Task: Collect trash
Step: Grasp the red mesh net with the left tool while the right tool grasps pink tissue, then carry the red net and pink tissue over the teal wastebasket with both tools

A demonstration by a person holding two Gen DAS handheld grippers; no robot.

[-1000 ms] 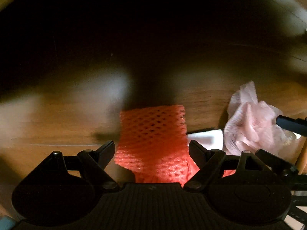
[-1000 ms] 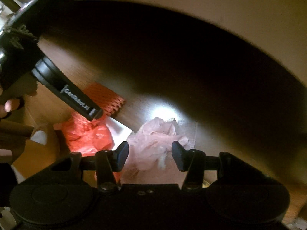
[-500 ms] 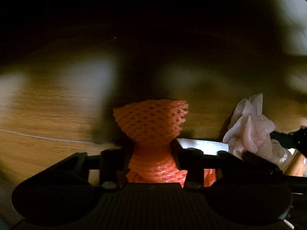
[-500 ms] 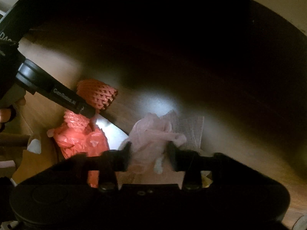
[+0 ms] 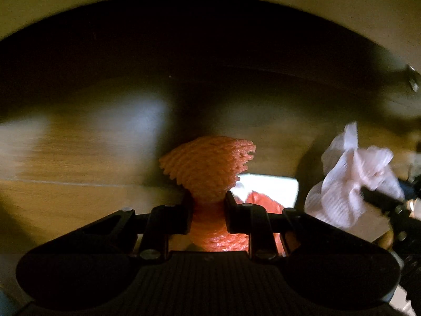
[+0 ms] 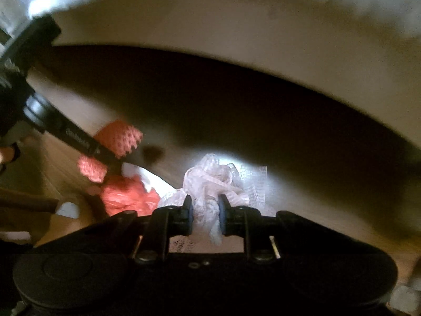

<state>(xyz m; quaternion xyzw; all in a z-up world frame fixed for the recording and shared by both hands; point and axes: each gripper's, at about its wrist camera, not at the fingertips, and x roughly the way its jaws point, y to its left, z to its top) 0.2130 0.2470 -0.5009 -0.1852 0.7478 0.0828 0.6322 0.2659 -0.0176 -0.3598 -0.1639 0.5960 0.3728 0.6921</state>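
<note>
My left gripper (image 5: pixel 208 206) is shut on an orange foam fruit net (image 5: pixel 209 164), pinched at its middle and lifted off the wooden floor (image 5: pixel 79 189). The net also shows in the right wrist view (image 6: pixel 118 138), beside the left gripper's finger (image 6: pixel 79 141). My right gripper (image 6: pixel 205 217) is shut on a crumpled pale pink plastic wrap (image 6: pixel 213 181). The wrap shows at the right in the left wrist view (image 5: pixel 350 181). A red plastic bag (image 6: pixel 129 196) lies on the floor between the grippers, over a white paper (image 5: pixel 268 188).
A dark gap under a pale furniture edge (image 6: pixel 236 42) runs across the back of both views. A brown cardboard piece (image 6: pixel 65 226) lies at the left in the right wrist view. The lighting is dim.
Both grippers went from open to shut: left on the orange net, right on the pink wrap. Both have since risen and pulled back, lifting the trash off the floor.
</note>
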